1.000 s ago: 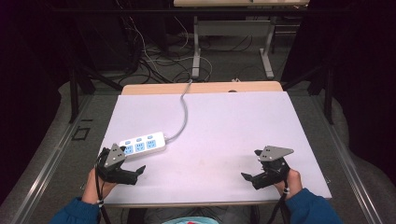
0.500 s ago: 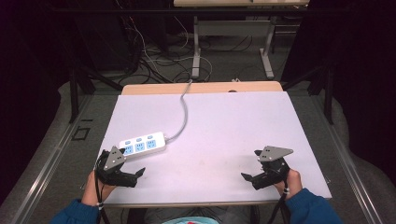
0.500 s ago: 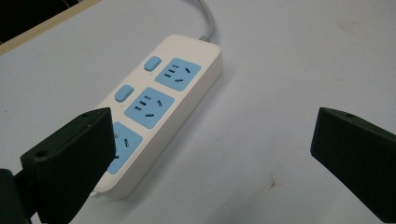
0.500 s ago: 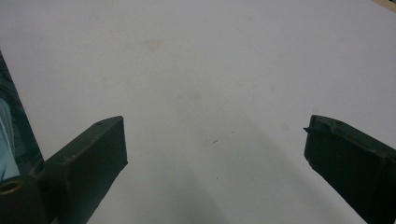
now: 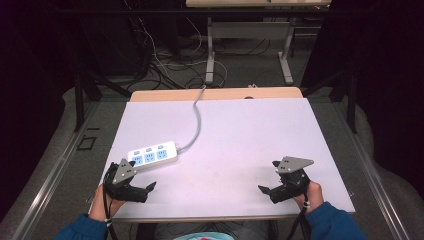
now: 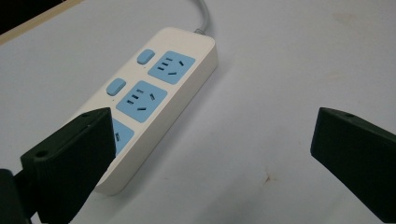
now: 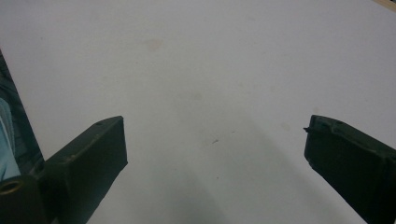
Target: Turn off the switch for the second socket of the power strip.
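Power strip point(image 5: 153, 155): white, three blue sockets, three switches; lay flat on the table point(image 5: 240, 130) near its left front, grey cord point(image 5: 196, 117) running to the far edge. Judged rigid, light, smooth-cased, likely slippery on the top; best taken across the narrow width at the long sides, mid-body, clear of the switches. Left gripper point(image 5: 142, 189): jaws wide apart, just beside the strip's near end, not touching. Right gripper point(image 5: 268, 176): jaws apart, well apart from the strip, over bare table.

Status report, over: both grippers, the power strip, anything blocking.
Left gripper open, beside the power strip, not touching. Right gripper open over bare table. Strip flat, sockets up, cable running off the far edge. Nothing blocking.
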Demonstrator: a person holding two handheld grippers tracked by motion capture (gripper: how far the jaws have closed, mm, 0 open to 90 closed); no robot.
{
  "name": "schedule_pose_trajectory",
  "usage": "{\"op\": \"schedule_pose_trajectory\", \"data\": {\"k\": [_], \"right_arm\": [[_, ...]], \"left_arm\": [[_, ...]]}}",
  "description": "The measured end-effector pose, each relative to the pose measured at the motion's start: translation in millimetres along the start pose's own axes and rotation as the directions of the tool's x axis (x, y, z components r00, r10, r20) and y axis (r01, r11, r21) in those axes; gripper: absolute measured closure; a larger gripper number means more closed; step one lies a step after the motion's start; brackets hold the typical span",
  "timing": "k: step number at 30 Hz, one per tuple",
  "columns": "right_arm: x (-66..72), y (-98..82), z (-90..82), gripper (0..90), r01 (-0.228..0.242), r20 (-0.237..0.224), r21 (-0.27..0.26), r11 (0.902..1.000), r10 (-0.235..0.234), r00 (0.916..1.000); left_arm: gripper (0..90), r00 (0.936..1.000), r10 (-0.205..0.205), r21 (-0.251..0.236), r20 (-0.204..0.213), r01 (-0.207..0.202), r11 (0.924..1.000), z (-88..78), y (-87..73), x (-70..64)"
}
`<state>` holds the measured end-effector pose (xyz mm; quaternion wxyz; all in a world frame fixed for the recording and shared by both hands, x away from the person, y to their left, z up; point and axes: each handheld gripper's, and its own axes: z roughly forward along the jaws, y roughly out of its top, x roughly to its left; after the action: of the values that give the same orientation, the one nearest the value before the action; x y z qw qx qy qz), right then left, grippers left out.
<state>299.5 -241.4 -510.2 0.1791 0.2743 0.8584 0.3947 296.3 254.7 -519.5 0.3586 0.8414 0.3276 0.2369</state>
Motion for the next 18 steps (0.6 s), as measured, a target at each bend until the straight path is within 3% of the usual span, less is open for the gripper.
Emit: {"op": "schedule_pose_trajectory", "data": {"k": [18], "right_arm": [[-0.6, 0.3, 0.8, 5.4, 0.013, -0.009, 0.004, 0.9999, -0.013, 0.9999]], "left_arm": [[0.0, 0.9998, 0.002, 0.02, 0.021, -0.002, 0.9998, 5.2, -1.5, -0.6]]}}
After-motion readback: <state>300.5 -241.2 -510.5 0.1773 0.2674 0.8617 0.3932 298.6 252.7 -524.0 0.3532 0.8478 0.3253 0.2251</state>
